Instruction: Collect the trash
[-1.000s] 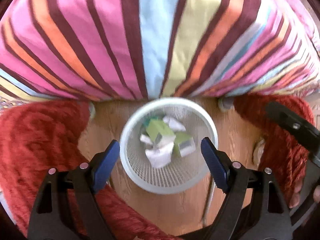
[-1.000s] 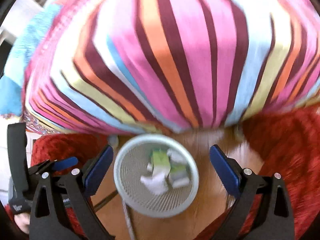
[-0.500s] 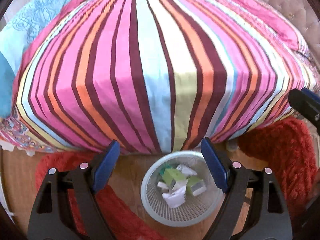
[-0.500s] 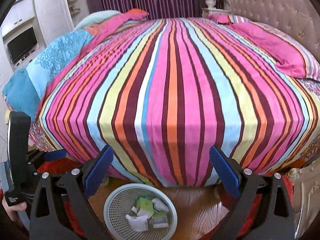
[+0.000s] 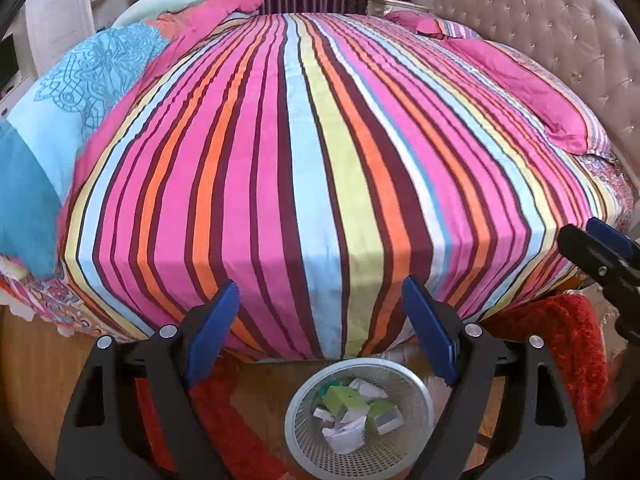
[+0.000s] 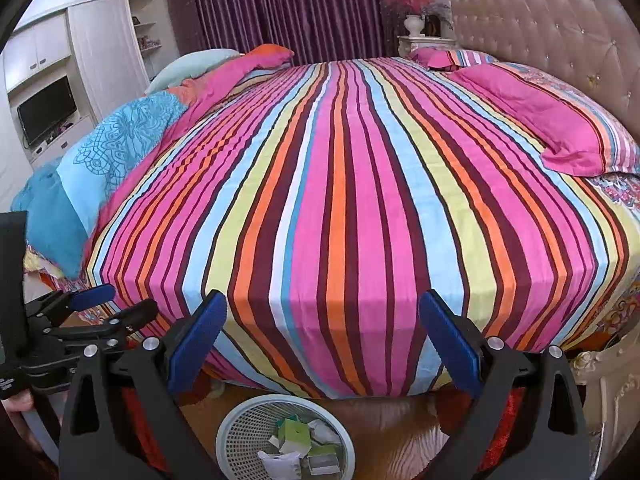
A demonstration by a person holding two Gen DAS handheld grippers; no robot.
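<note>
A white mesh waste basket (image 5: 416, 432) stands on the wooden floor at the foot of the bed; it holds crumpled white paper (image 5: 346, 432) and small green boxes (image 5: 344, 398). It also shows in the right wrist view (image 6: 240, 420), low in the frame. My left gripper (image 5: 320, 320) is open and empty, raised above the basket and facing the bed. My right gripper (image 6: 322, 328) is open and empty, likewise facing the bed. The left gripper shows at the left edge of the right wrist view (image 6: 100, 312); the right gripper shows at the right edge of the left wrist view (image 5: 600, 252).
A large bed with a striped cover (image 6: 360, 200) fills both views. Pink pillows (image 6: 540, 120) lie by the tufted headboard (image 6: 560, 32); a blue quilt (image 6: 100, 160) lies on the left. A red rug (image 5: 568, 360) lies on the floor. Cabinets with a TV (image 6: 46, 112) stand left.
Both grippers have risen and tilted up from looking down into the basket to facing the bed. The basket has slid to the bottom of both views. Both grippers stay open.
</note>
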